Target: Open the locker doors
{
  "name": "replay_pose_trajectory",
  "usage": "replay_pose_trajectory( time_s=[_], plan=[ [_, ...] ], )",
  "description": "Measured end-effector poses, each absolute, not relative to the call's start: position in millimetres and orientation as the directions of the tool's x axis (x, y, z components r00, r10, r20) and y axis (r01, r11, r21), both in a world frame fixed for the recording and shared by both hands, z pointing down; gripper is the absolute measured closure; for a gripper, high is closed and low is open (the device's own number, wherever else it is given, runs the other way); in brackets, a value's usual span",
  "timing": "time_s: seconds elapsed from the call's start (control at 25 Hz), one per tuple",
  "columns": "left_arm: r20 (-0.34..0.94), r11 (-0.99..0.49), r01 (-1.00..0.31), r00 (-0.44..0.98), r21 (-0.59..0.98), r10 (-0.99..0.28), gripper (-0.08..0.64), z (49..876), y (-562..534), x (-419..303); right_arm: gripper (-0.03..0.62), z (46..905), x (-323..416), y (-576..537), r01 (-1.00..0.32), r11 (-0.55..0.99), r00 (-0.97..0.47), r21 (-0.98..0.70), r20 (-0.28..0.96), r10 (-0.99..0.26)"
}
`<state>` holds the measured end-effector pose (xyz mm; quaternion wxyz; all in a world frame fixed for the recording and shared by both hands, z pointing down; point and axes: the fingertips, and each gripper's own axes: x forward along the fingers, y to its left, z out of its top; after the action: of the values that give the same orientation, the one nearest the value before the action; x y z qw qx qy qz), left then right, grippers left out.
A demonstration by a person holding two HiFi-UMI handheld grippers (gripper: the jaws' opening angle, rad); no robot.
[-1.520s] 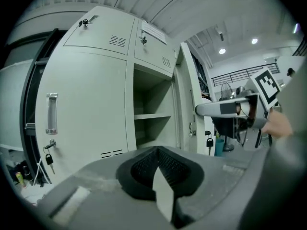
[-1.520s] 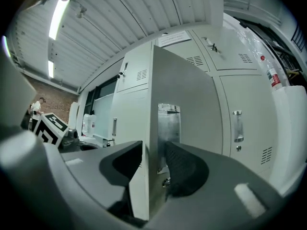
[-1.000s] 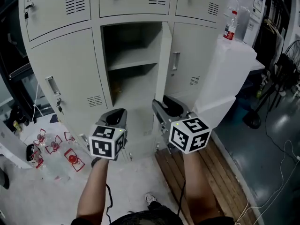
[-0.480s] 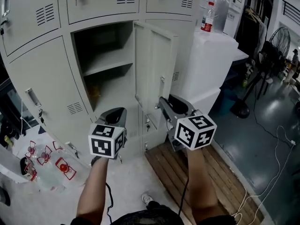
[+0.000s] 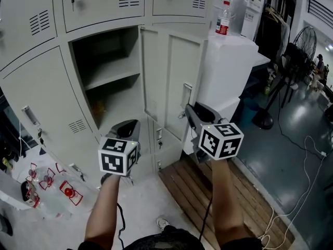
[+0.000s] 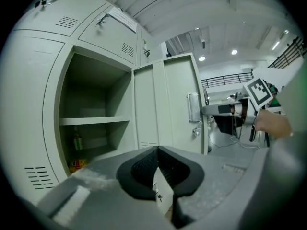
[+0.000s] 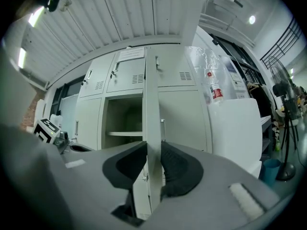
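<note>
Right gripper [image 7: 153, 147]: closing on the edge of the locker door [image 7: 152, 95], wider a second ago. Ready to pull it open more. Left gripper [image 6: 157, 148]: pressed together, empty.

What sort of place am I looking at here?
Probably a workshop or industrial hall with a locker corner: a bank of metal lockers, a standing fan, and loose cables on the dark floor.
</note>
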<state>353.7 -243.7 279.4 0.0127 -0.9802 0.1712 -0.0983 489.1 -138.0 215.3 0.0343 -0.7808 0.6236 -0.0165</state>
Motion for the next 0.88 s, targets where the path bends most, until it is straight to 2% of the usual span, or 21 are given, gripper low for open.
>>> replay_pose_trajectory(
  time_s=[0.48,0.68,0.88],
  plan=[
    [0.169,-0.933,-0.358,0.918,-0.035,-0.358,0.555,272,-249,320,0.476,212,464,-117,-0.959,-0.279,0.28,-0.045,-0.01,-0.96],
    [0.163,-0.918,-0.395,0.905,-0.028,-0.394,0.555,273,-252,281,0.476,214,420,-126,-0.974,-0.227,0.227,-0.024,-0.006,-0.974],
    [0.171,-0.88,-0.474,0.865,-0.029,-0.471,0.555,280,-267,218,0.472,224,356,-157,-0.994,-0.111,0.111,-0.016,0.009,-0.994]
  ],
)
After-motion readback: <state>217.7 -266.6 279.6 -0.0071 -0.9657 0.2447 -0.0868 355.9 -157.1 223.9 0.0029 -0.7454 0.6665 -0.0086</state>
